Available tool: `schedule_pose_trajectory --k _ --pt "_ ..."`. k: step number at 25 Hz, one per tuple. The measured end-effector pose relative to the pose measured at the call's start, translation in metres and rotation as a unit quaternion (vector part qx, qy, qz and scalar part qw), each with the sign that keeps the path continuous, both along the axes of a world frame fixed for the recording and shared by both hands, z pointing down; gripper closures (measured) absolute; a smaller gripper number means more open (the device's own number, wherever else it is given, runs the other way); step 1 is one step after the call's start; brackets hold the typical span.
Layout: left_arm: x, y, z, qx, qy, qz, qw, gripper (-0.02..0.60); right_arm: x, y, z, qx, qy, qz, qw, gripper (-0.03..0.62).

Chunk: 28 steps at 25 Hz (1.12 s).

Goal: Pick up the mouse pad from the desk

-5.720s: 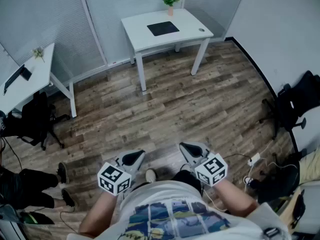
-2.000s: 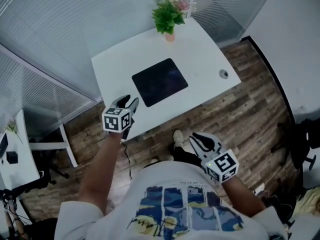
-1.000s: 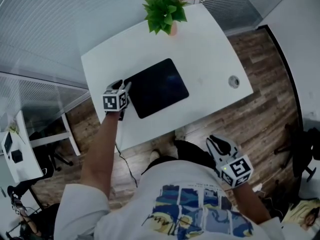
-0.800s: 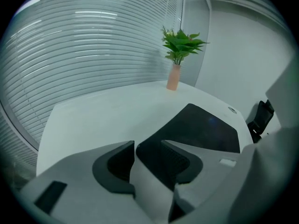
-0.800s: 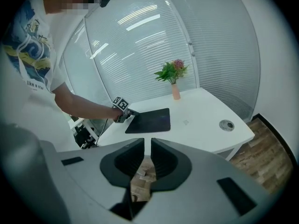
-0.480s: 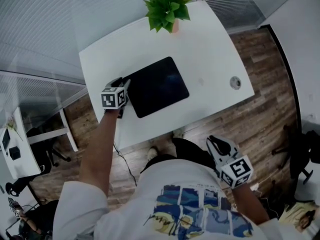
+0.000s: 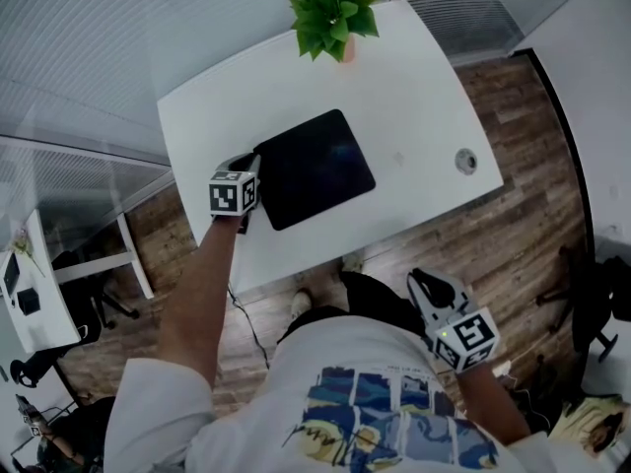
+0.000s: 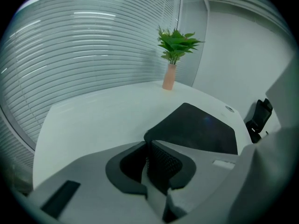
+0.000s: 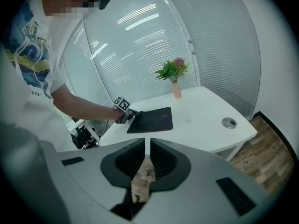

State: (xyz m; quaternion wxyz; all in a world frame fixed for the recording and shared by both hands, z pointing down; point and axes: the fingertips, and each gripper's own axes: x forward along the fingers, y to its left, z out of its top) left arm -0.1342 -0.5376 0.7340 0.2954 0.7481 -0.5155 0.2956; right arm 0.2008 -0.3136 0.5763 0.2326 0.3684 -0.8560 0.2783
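The black mouse pad [image 7: 315, 170] lies flat on the white desk [image 7: 414, 87], left of its middle. My left gripper [image 7: 251, 163] sits at the pad's near left corner. In the left gripper view the jaws [image 8: 148, 141] are closing, and the corner of the mouse pad [image 8: 201, 129] is pinched between their tips. The right gripper view shows the same grip from afar, with the left gripper [image 9: 128, 115] at the edge of the mouse pad [image 9: 152, 119]. My right gripper [image 7: 422, 282] hangs low beside my body over the wood floor, shut and holding nothing [image 9: 148, 141].
A potted plant [image 7: 330, 13] stands at the desk's far edge, and a round cable grommet [image 7: 465, 161] sits near its right end. Blinds on glass walls run behind the desk. A second white desk [image 7: 25, 274] is at far left, a dark chair [image 7: 601, 294] at far right.
My left gripper has slid slightly right onto the pad's corner and its jaws have come together on it. The right gripper has stayed where it was.
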Motion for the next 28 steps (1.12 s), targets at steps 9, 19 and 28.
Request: schedule_pose_trajectory --k 9,19,28 --pt "0.006 0.009 -0.028 0.006 0.008 0.020 0.9998 0.554 -0.011 0.013 -0.007 0.014 -0.009 0.005 1.000 0.566" --pt "0.033 0.028 -0.102 0.053 0.034 0.079 0.9949 0.555 -0.039 0.041 -0.017 0.044 -0.015 0.000 0.999 0.569" --pt "0.050 0.055 -0.161 0.088 0.056 0.132 0.9857 0.555 -0.066 0.080 -0.027 0.057 -0.020 0.012 0.998 0.571"
